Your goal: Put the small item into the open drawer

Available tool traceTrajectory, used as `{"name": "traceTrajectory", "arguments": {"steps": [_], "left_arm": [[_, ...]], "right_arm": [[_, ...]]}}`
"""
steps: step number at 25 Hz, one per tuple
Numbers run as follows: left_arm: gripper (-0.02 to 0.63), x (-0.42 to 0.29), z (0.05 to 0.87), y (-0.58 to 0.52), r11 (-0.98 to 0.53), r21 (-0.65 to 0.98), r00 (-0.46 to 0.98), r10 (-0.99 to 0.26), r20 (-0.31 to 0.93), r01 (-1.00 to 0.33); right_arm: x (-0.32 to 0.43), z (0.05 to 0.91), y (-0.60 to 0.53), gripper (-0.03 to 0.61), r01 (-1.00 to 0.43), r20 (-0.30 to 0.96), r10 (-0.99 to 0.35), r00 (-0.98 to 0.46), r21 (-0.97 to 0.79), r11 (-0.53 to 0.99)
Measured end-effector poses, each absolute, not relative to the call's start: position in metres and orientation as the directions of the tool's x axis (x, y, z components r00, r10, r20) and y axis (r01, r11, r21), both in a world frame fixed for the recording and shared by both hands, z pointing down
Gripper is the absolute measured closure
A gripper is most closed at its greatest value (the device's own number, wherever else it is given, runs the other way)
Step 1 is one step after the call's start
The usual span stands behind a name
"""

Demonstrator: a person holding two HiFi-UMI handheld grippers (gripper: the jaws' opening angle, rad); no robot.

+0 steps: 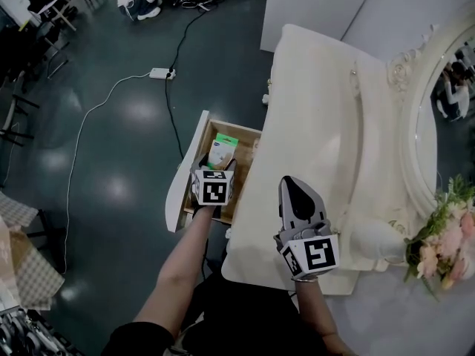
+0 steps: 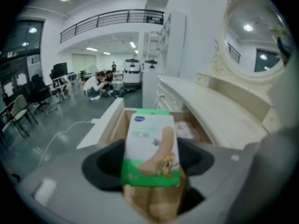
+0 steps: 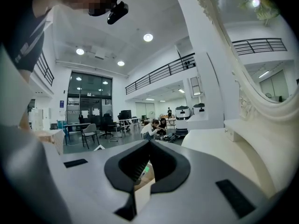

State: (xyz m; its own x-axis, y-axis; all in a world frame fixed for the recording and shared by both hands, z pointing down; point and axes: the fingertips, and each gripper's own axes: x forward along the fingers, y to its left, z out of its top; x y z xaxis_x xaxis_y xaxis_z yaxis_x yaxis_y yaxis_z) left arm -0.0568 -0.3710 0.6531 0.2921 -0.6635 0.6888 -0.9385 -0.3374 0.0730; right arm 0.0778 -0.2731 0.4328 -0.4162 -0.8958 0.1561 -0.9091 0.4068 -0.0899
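The small item is a white and green box (image 1: 222, 150) (image 2: 150, 146), and my left gripper (image 1: 217, 166) (image 2: 150, 168) is shut on its lower end. It hangs over the open wooden drawer (image 1: 249, 133) (image 2: 113, 123) of the white dresser, above the drawer's inside. Something pale lies at the drawer's far right in the left gripper view. My right gripper (image 1: 290, 181) (image 3: 149, 146) hovers over the dresser top (image 1: 326, 117) near its front edge, shut with nothing in it.
The drawer's white front panel (image 1: 187, 173) juts out over the dark floor. A large oval mirror (image 1: 445, 87), a flower bunch (image 1: 445, 239) and a white rounded object (image 1: 373, 237) stand at the dresser's right. A cable and power strip (image 1: 160, 73) lie on the floor.
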Motion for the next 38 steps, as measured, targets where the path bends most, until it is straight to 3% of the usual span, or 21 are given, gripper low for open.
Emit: {"name": "traceTrajectory", "arguments": {"steps": [23, 33, 38], "left_arm": [[0.258, -0.057, 0.742, -0.36, -0.336, 0.07, 0.231, -0.468, 0.853, -0.939], [0.252, -0.058, 0.745, -0.36, -0.339, 0.061, 0.22, -0.456, 0.862, -0.939], [0.25, -0.06, 0.725, -0.361, -0.327, 0.058, 0.229, -0.513, 0.827, -0.943]], "right_arm": [[0.087, 0.465, -0.278, 0.581, -0.922, 0.243, -0.89, -0.386, -0.115, 0.369], [0.087, 0.469, -0.278, 0.581, -0.923, 0.253, -0.887, -0.386, -0.111, 0.369], [0.09, 0.469, -0.274, 0.581, -0.923, 0.251, -0.889, -0.384, -0.114, 0.367]]}}
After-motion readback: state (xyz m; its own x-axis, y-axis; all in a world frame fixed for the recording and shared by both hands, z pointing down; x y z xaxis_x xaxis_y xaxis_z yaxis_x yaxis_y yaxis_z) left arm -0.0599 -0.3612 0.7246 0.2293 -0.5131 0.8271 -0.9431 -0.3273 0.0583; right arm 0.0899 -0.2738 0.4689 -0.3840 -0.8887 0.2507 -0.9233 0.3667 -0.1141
